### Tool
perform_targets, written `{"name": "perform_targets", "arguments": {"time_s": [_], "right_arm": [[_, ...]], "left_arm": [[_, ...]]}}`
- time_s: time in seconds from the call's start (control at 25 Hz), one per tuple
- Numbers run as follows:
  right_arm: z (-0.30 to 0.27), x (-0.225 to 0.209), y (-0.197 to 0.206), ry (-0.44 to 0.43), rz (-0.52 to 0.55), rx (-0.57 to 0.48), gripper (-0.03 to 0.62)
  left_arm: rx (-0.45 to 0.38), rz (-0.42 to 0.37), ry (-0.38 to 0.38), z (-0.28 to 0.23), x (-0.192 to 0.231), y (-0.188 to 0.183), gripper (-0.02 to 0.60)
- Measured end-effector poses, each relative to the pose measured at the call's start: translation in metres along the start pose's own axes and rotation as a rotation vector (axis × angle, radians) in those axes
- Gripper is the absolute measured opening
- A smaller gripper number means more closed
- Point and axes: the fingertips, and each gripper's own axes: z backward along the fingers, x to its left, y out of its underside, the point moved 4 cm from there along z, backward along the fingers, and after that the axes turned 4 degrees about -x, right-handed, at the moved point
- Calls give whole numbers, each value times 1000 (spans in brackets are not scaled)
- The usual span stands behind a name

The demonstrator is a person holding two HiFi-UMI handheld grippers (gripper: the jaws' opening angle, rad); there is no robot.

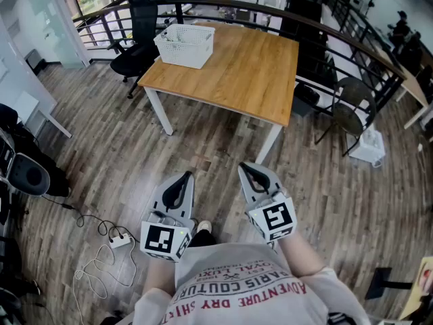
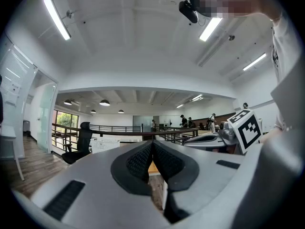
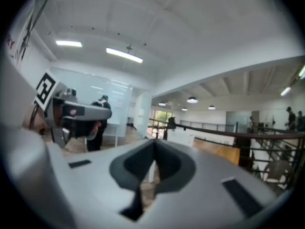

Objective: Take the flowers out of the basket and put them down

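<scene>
Wooden planks cover the floor of an open office level with a dark railing (image 1: 325,29) around it, and one wooden table (image 1: 237,80) stands in front of the person. The pads of the left gripper (image 2: 152,145) are pressed together with nothing between them, and the pads of the right gripper (image 3: 154,145) are clenched the same way, also empty. Both grippers are held low and close to the person's body, side by side over the floor and well apart from the table. A white basket (image 1: 186,44) sits near the far left corner of the table, and the rest of the tabletop is bare wood. The flowers should be inside the basket, but from here its contents are too small to make out. A black office chair (image 1: 139,46) stands just beside that corner, and white cables (image 1: 101,256) lie on the floor at the person's left. I judge that the task is not begun: nothing is taken out and nothing is laid down. The walk to the table, the reach into the basket, the grasp and the putting down are all left.
</scene>
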Motion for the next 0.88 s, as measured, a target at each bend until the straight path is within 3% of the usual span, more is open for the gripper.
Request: {"name": "perform_targets", "arguments": {"time_s": [0.56, 0.88], "right_arm": [[-44, -8, 17, 14, -47, 36, 28], [-108, -19, 26, 70, -52, 68, 29]], "left_arm": [[36, 50, 18, -32, 39, 23, 25], [35, 66, 64, -72, 99, 37, 25]]}}
